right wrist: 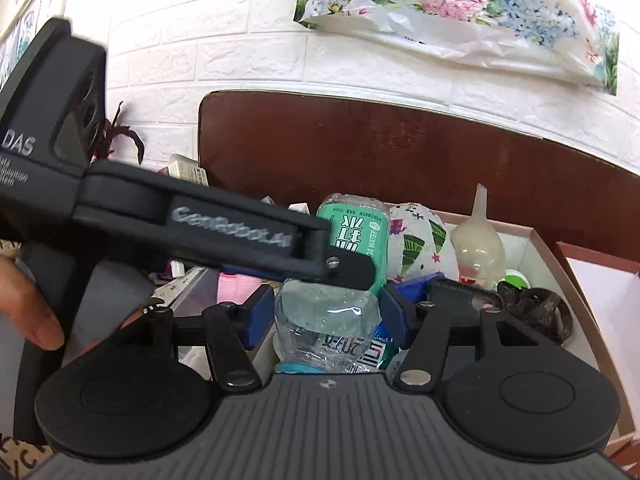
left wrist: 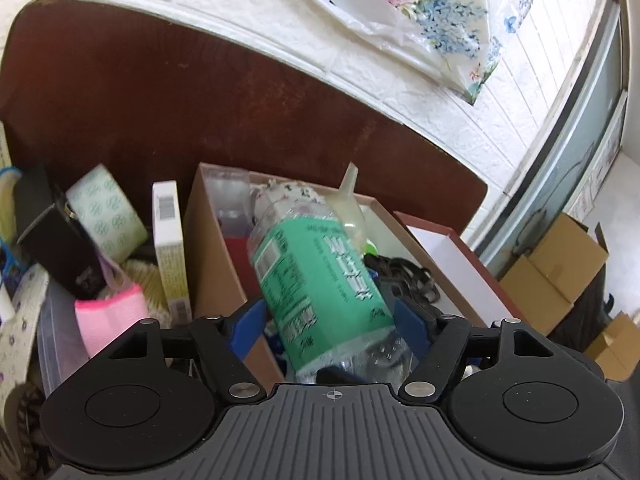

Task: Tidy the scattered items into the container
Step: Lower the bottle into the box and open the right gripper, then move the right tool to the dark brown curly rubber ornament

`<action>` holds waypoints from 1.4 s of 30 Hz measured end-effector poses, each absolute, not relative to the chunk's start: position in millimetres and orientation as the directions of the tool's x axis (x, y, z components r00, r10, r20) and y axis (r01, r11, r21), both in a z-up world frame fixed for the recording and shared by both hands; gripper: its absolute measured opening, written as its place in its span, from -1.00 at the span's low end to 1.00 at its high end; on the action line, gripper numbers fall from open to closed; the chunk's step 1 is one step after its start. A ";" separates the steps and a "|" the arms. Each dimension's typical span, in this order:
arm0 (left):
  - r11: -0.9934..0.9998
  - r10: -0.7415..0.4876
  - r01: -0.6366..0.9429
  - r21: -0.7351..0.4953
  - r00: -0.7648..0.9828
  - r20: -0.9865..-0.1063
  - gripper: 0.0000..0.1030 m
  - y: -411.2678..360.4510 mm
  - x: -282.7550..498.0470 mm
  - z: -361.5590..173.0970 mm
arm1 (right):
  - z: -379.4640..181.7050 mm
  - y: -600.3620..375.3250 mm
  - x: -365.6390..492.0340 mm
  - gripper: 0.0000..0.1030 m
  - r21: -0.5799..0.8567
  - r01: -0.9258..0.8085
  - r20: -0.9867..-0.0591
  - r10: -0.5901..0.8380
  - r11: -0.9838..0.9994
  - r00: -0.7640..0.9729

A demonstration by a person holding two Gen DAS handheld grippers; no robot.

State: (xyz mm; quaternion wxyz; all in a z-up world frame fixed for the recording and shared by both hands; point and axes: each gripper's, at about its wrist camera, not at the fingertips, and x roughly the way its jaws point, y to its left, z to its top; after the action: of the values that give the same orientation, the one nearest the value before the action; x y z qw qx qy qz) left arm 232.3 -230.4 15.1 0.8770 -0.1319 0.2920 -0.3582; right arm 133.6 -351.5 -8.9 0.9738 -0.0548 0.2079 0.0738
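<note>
A clear soda-water bottle with a green label (left wrist: 320, 280) lies tilted over the open brown cardboard box (left wrist: 208, 248). My left gripper (left wrist: 330, 316) is shut on the bottle near its cap end, blue pads on both sides. In the right wrist view the same bottle (right wrist: 352, 236) sits between the pads of my right gripper (right wrist: 326, 316), which is shut on its clear cap end. The left gripper's arm (right wrist: 200, 224) crosses in front. The box (right wrist: 540, 240) holds a patterned cloth bundle (right wrist: 420, 244), a pale funnel (right wrist: 478, 240), a dark strap (right wrist: 532, 308) and other small items.
Left of the box lie a tape roll (left wrist: 108, 212), a white carton (left wrist: 168, 236), a black box (left wrist: 60, 252), a pink item (left wrist: 108, 320) and a clear tub (left wrist: 60, 340). The box lid (left wrist: 452, 264) lies to the right. A brown headboard (left wrist: 240, 112) and white wall stand behind.
</note>
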 end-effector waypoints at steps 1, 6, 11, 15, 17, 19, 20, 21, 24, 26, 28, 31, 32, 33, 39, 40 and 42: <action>0.712 -0.702 0.550 -0.438 0.573 -0.423 0.49 -233.6 234.8 14.9 | -9.8 -350.6 136.8 0.24 -0.081 -0.161 -0.418 0.113 0.984 0.902; 0.727 -0.686 0.532 -0.434 0.591 -0.425 0.50 -238.3 241.7 13.2 | -13.8 -351.9 150.6 0.25 -0.066 -0.129 -0.422 0.090 0.989 0.902; 0.715 -0.699 0.574 -0.399 0.584 -0.413 0.82 -235.3 230.4 14.1 | -15.9 -344.4 144.5 0.46 -0.109 -0.123 -0.422 0.066 0.986 0.904; 0.705 -0.709 0.583 -0.404 0.583 -0.397 1.00 -223.9 212.8 19.5 | -12.7 -340.4 132.5 0.86 -0.175 -0.047 -0.383 -0.024 0.984 0.924; 0.699 -0.715 0.578 -0.421 0.573 -0.400 1.00 -216.1 204.9 22.5 | -8.2 -338.2 124.2 0.91 -0.167 -0.052 -0.381 -0.016 0.985 0.925; 0.701 -0.713 0.562 -0.439 0.569 -0.410 1.00 -207.6 194.6 24.3 | -3.9 -333.0 114.0 0.96 -0.166 -0.050 -0.376 -0.016 0.985 0.926; 0.701 -0.712 0.555 -0.448 0.565 -0.417 1.00 -202.7 188.1 24.5 | -1.6 -329.4 108.1 0.98 -0.163 -0.049 -0.369 -0.015 0.985 0.929; 0.700 -0.714 0.551 -0.454 0.559 -0.421 1.00 -197.8 181.0 24.1 | 0.8 -325.7 102.3 0.98 -0.155 -0.051 -0.365 -0.009 0.987 0.931; 0.694 -0.720 0.554 -0.460 0.559 -0.412 1.00 -179.8 152.8 22.3 | 6.4 -308.9 85.0 0.99 -0.147 -0.054 -0.368 -0.004 0.988 0.930; 0.693 -0.720 0.554 -0.461 0.562 -0.407 1.00 -164.9 132.3 19.3 | 6.1 -295.4 71.3 0.99 -0.145 -0.064 -0.367 0.006 0.987 0.930; 0.714 -0.699 0.525 -0.463 0.581 -0.417 1.00 -148.6 115.2 15.2 | 3.1 -280.6 60.2 0.99 -0.140 -0.085 -0.386 0.025 0.986 0.922; 0.743 -0.667 0.484 -0.463 0.592 -0.452 1.00 -124.0 95.0 8.5 | -5.1 -258.2 46.4 0.99 -0.114 -0.120 -0.412 0.063 0.986 0.909; 0.753 -0.655 0.472 -0.458 0.599 -0.460 1.00 -115.4 89.3 6.8 | -8.4 -250.1 42.8 0.99 -0.101 -0.133 -0.421 0.079 0.986 0.904; 0.763 -0.643 0.462 -0.451 0.609 -0.464 1.00 -106.6 82.8 4.9 | -10.7 -242.8 40.3 0.99 -0.085 -0.143 -0.430 0.093 0.986 0.898; 0.813 -0.577 0.418 -0.405 0.673 -0.463 1.00 -57.1 53.4 -3.2 | -27.7 -195.2 32.8 0.99 0.025 -0.189 -0.524 0.174 0.982 0.834; 0.819 -0.567 0.407 -0.405 0.681 -0.463 1.00 -49.2 50.3 -5.7 | -31.3 -186.8 32.6 0.99 0.031 -0.191 -0.544 0.177 0.981 0.820; 0.833 -0.543 0.373 -0.408 0.695 -0.472 1.00 -32.2 45.5 -13.4 | -39.3 -169.9 31.1 0.99 0.032 -0.199 -0.586 0.180 0.980 0.790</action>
State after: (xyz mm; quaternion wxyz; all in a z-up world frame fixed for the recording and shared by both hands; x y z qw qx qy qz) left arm 45.5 -32.2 -13.4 0.9096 -0.1417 0.2986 -0.2517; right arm 31.1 -169.9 -39.3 0.9460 -0.0155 0.3079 0.1000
